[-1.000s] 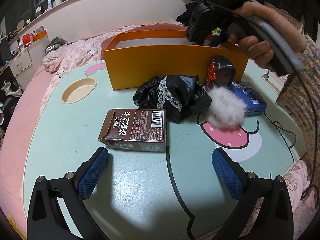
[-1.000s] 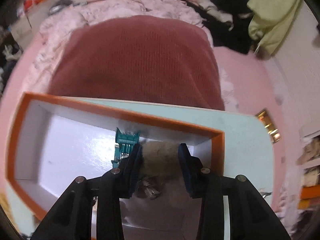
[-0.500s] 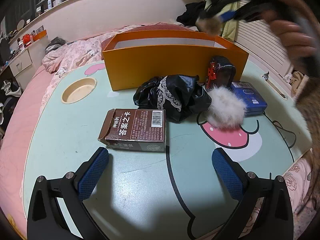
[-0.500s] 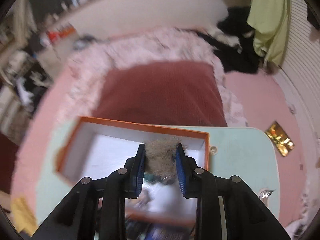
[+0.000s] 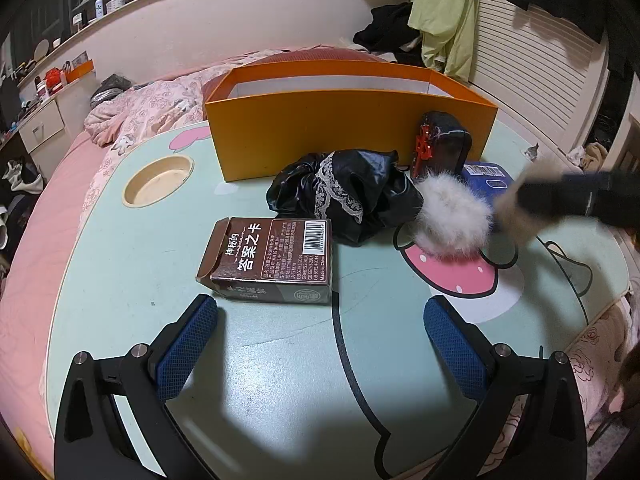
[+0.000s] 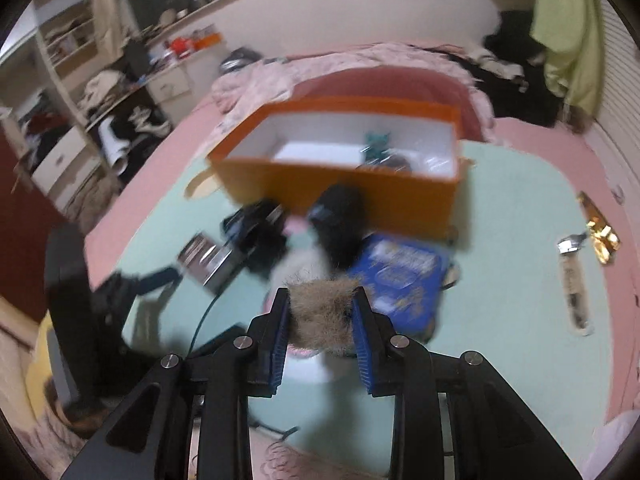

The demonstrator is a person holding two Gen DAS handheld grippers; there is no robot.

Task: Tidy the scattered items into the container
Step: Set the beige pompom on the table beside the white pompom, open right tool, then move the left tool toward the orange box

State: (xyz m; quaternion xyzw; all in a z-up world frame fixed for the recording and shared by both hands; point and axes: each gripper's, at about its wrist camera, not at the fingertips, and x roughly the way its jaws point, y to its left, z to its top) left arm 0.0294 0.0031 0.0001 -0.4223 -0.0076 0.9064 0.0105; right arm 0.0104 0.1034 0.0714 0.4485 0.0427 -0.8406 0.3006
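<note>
Now, at the far left corner of the mint green table with a cartoon face on it [image 5: 120, 280] there is a round cup hole [image 5: 158, 180]. Next to it, along the far edge, stands the big orange cardboard box [image 5: 340, 136] with white insides. From the right wrist view a small teal thing [image 6: 376, 144] lies inside it, near its right end; the other things in there are too blurry to tell.

Near the middle of the table lies a flat brown paper carton with white writing [image 5: 272, 260]. The left claw [image 5: 322, 308] hangs over the near edge, just in front of this carton. Its blue pads are wide apart and nothing is between them.

To the right of the carton is a crumpled black shiny cloth with white lace [image 5: 344, 196]. Behind it, right up against the front wall of the orange box, stands a small dark pouch with red trim [image 5: 442, 144]. Beside the cloth is a white fluffy ball [image 5: 452, 216], touching it. A flat blue box [image 5: 486, 172] lies just behind the white ball, toward the right edge.

Over the right side of the table, beside the white ball, is the right claw [image 6: 322, 312], all blurry. Its jaws have just been opening a little, yet both pads press on a brown fluffy ball [image 6: 320, 320] that sits between them. This brown ball is up in the air, outside the orange box.
</note>
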